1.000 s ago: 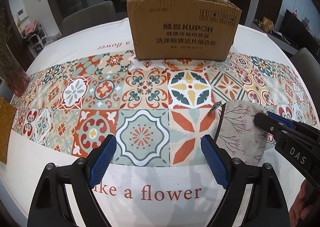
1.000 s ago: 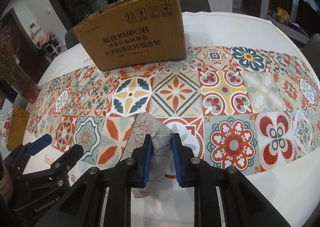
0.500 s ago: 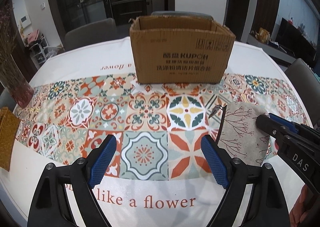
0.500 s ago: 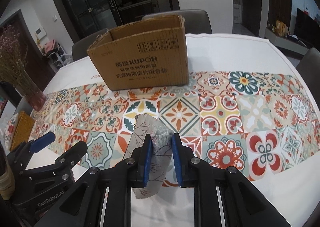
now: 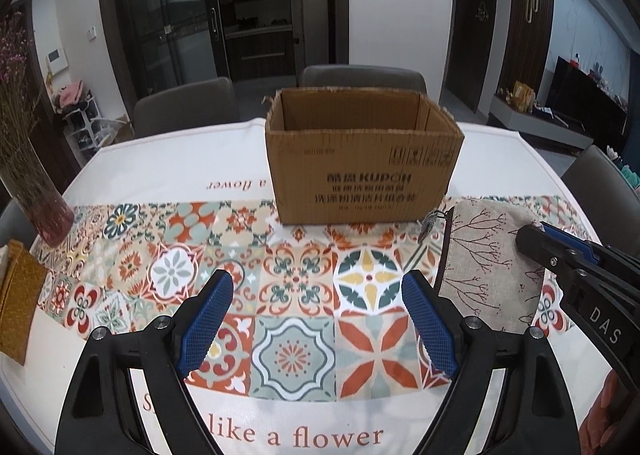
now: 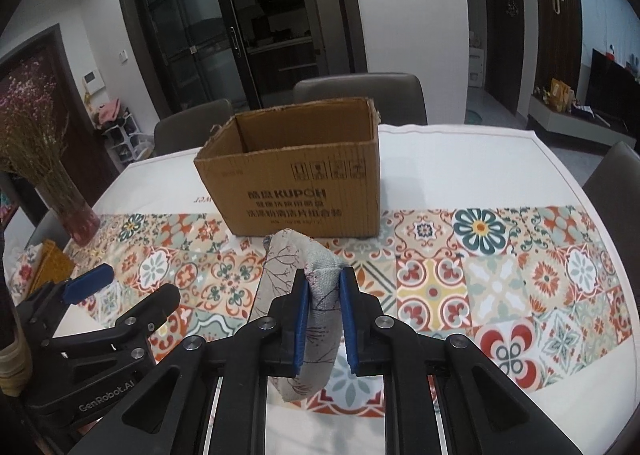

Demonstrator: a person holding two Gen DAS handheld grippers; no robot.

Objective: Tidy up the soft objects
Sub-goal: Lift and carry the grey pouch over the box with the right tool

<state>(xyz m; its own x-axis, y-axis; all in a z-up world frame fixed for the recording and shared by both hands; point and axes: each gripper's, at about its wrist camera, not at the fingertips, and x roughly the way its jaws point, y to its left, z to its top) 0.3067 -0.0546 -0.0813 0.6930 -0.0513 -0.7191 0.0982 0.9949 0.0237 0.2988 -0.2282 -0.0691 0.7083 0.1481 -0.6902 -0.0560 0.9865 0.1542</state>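
the right gripper [image 6: 324, 311] has its jaws pinching the grey fabric pouch [image 6: 298, 275] above the worktop [image 6: 460, 159], short of the open cardboard box [image 6: 296, 183]. the left gripper [image 5: 320, 319] is spread, empty. carry the pouch clear over the near rim before letting go.

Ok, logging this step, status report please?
Right gripper shut on fabric pouch, lifted off tablecloth. Left gripper open, empty. Cardboard box ahead, top open, path clear.
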